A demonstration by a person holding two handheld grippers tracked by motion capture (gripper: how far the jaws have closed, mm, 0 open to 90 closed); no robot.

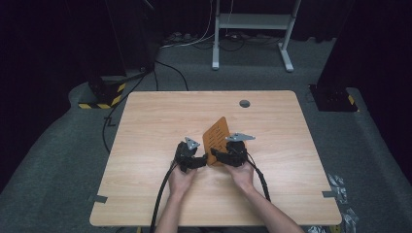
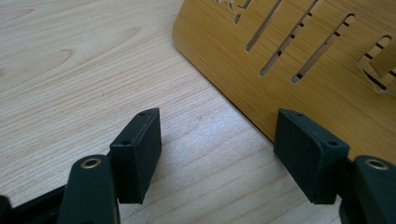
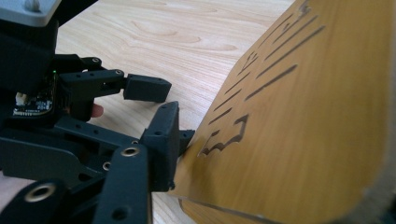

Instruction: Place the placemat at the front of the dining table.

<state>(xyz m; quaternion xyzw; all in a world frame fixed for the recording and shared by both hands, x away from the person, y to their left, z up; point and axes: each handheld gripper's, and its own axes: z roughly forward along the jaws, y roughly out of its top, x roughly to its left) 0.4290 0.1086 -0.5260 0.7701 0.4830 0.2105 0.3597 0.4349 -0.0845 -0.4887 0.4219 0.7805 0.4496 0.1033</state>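
Slotted wooden panel hiding right tool's far jaw

slotted board on table, between grippers

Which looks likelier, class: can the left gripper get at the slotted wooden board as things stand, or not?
Probably yes. The left gripper stands open at the board, one finger already over its edge, with bare table around it.

Wooden table with a grey grommet near its far edge. White frame and cables on the grey floor beyond.
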